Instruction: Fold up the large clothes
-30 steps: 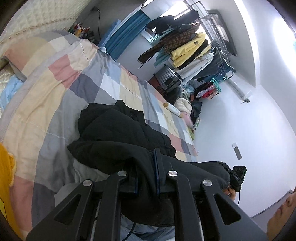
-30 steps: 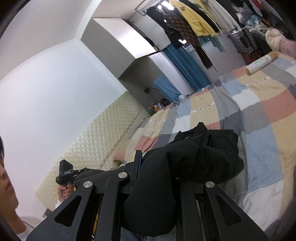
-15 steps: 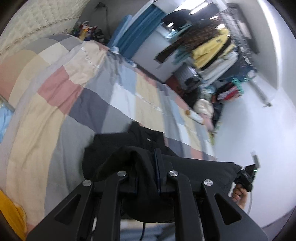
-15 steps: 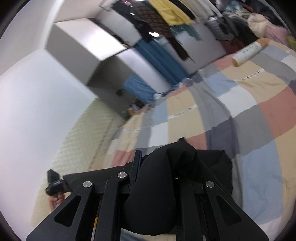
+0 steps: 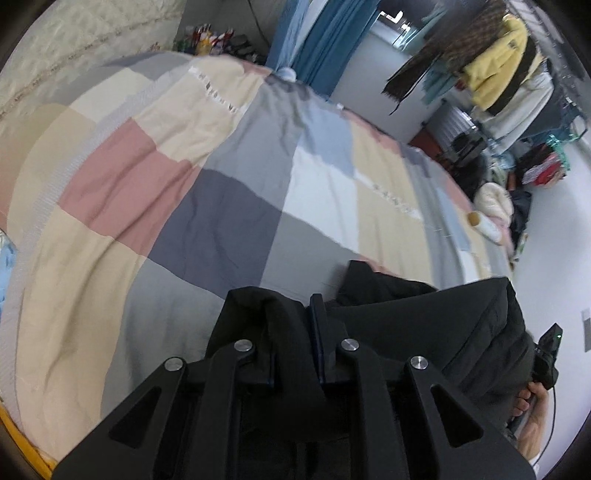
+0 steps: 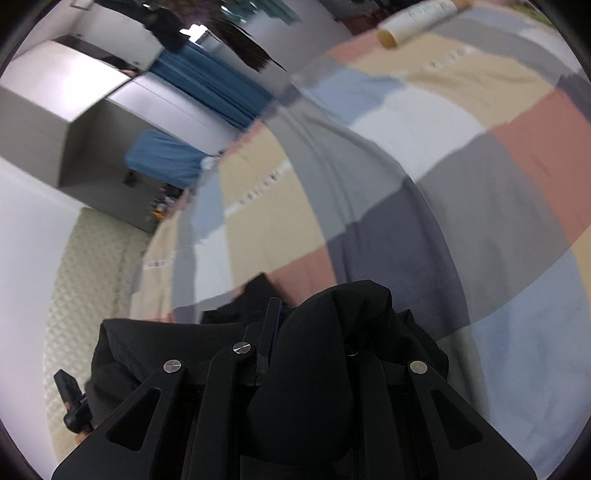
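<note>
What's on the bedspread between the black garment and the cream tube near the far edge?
Nothing: in the right wrist view, only bare patchwork bedspread separates the black garment from the cream tube.

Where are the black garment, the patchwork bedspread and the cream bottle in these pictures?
black garment point(image 5: 424, 325): left wrist view, on the stretched fabric right of the gripper.
patchwork bedspread point(image 5: 221, 218): left wrist view, on a dark grey square.
cream bottle point(image 6: 413, 18): right wrist view, on its body, lying on the bedspread.
</note>
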`<move>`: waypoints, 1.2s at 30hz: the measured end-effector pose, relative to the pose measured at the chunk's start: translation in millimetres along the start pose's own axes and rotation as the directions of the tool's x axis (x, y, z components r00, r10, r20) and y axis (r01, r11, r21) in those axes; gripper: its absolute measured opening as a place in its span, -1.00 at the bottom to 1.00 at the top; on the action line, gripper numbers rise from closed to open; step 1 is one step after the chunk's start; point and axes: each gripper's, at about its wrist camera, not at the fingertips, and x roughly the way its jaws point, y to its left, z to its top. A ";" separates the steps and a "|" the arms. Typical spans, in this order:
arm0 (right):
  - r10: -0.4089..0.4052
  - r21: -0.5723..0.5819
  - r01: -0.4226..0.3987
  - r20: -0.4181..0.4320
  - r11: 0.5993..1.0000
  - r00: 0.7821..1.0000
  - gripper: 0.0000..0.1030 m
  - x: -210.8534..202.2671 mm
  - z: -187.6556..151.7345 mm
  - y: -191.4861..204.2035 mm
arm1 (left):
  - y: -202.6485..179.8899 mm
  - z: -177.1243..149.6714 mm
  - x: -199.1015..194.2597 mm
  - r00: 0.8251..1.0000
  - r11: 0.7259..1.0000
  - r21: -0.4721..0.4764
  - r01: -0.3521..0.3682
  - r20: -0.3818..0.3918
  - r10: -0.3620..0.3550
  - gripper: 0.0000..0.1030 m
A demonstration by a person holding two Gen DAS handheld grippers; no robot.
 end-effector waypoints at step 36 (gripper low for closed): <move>-0.066 -0.578 0.157 0.177 0.801 0.982 0.68 -34.9 -147.6 167.1 | -127.1 -108.8 -63.3 0.971 0.947 0.320 0.012 0.224 -0.088 0.51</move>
